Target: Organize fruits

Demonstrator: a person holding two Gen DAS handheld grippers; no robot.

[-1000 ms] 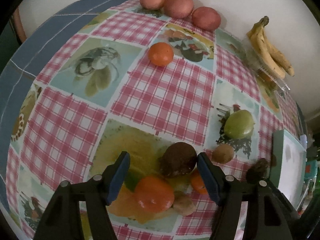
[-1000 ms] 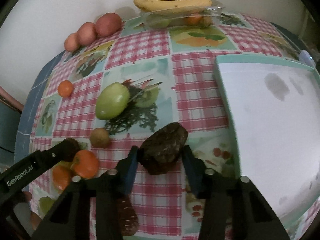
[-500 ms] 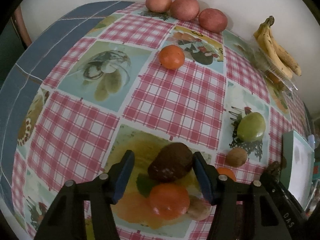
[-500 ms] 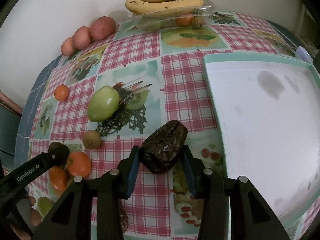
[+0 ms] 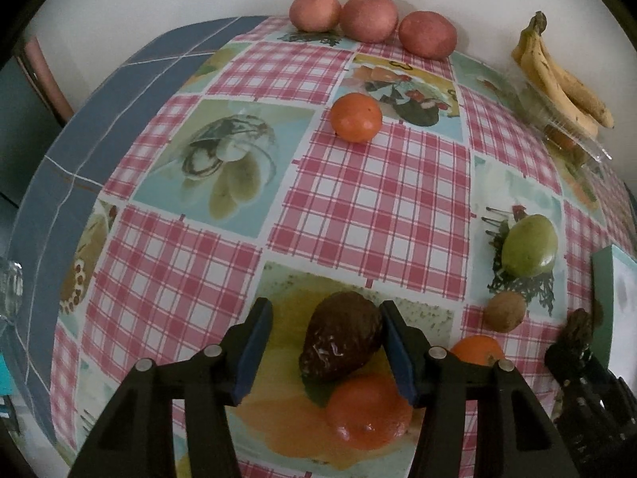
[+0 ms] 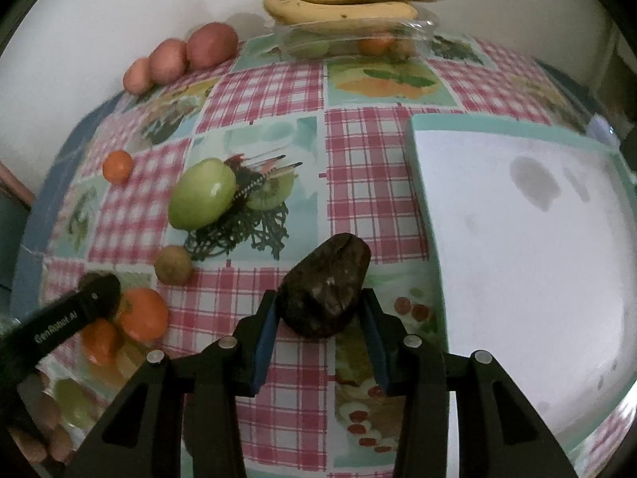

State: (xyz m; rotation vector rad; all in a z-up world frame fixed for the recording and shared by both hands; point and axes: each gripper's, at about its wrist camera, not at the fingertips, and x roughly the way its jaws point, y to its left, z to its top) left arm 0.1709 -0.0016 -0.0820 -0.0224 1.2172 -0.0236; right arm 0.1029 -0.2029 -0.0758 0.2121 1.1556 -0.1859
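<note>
The right gripper (image 6: 318,318) pinches a dark, wrinkled, likely soft avocado (image 6: 324,285) across its middle. The left gripper (image 5: 326,352), spread, straddles another dark avocado (image 5: 342,340); squeeze gently midway.

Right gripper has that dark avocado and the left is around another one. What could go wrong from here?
The right gripper pinches only the lower end of its avocado, so it could pivot or slip before reaching the tray. The left gripper is open with one pad against the second avocado, which lies against an orange; closing may roll either away.
</note>
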